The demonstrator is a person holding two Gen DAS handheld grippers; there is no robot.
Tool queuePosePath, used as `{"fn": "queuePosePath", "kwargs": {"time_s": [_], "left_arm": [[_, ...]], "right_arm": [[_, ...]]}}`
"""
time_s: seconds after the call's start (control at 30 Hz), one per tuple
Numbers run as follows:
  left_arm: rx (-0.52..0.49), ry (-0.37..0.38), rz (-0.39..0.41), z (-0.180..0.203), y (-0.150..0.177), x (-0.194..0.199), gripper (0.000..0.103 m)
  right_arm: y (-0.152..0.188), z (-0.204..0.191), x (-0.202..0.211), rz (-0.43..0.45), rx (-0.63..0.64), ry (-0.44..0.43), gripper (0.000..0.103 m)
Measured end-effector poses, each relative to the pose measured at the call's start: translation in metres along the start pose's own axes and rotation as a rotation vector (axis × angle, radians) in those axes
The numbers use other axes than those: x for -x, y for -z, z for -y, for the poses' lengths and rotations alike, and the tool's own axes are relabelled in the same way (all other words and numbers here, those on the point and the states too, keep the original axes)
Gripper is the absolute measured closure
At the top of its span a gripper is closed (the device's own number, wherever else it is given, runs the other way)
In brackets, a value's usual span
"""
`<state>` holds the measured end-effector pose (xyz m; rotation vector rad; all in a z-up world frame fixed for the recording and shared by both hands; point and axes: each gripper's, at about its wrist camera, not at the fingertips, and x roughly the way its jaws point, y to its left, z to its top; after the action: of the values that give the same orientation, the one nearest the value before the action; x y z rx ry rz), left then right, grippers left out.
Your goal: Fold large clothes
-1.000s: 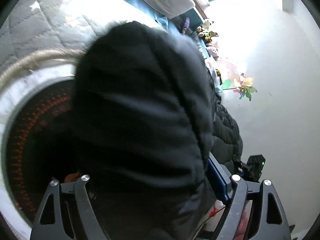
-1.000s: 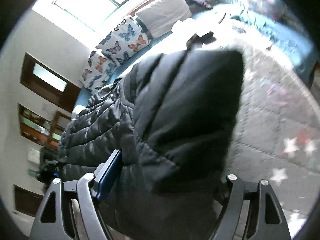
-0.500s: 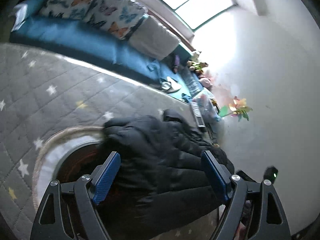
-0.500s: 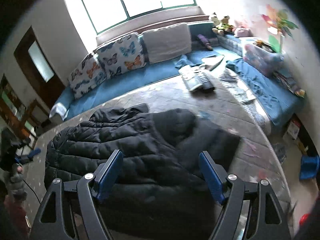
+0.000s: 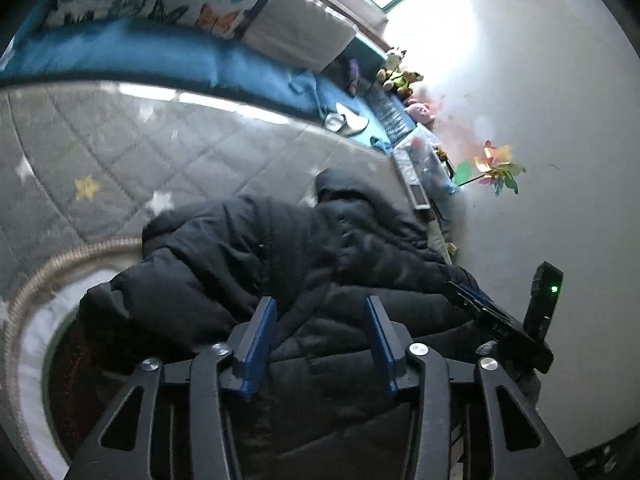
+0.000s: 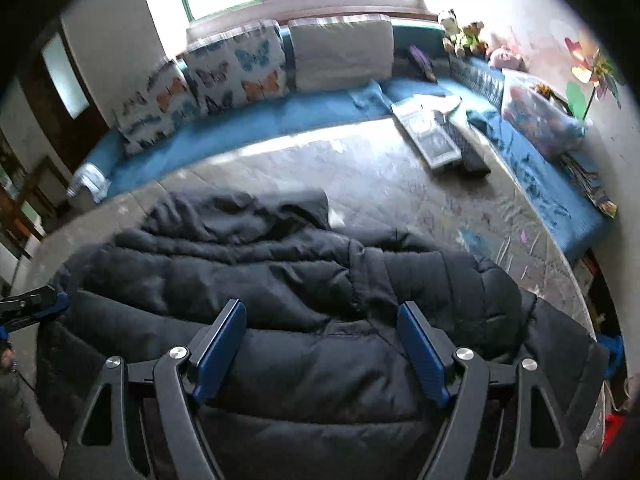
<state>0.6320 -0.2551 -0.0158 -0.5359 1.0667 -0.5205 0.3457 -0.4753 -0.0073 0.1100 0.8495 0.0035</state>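
Note:
A black puffer jacket (image 5: 280, 264) lies crumpled on a grey quilted star mat (image 5: 120, 152); it also fills the lower half of the right wrist view (image 6: 304, 288). My left gripper (image 5: 320, 320) is open and empty just above the jacket's near side. My right gripper (image 6: 322, 328) is open and empty above the jacket's near edge. The right gripper shows at the right of the left wrist view (image 5: 496, 320), and the left gripper's tip shows at the left edge of the right wrist view (image 6: 28, 304).
A blue cushioned bench (image 6: 280, 116) with butterfly pillows (image 6: 236, 72) and a grey pillow (image 6: 340, 52) runs under the window. Plush toys (image 6: 464, 36), a pinwheel (image 5: 492, 168), papers (image 6: 428, 128) and a round rug (image 5: 36, 320) lie around the mat.
Both grippers let go of the jacket, which dropped onto the mat. The left gripper's fingers have narrowed since half a second ago. Both grippers now hover low over the jacket.

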Motion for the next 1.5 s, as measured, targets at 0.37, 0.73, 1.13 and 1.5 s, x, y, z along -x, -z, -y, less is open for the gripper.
{"fn": "queuePosePath", "kwargs": {"time_s": [0.37,0.73,1.13,1.5], "left_arm": [[0.001,0.019,0.009,-0.015,0.012,-0.013,0.074],[-0.205,-0.088,0.039,0.037,0.069,0.035,0.052],[-0.378,-0.231,0.097,0.067,0.117,0.047,0.035],[-0.507,-0.306,0.225,0.1,0.174,0.111,0.016]], "right_arm": [[0.014,-0.006,0.013,0.006,0.033,0.03,0.018],[0.063,-0.031,0.077,0.025,0.094,-0.019,0.017],[0.088,-0.054,0.084,0.067,0.187,0.022,0.012],[0.107,-0.089,0.151,0.224,0.279,0.071,0.012]]}}
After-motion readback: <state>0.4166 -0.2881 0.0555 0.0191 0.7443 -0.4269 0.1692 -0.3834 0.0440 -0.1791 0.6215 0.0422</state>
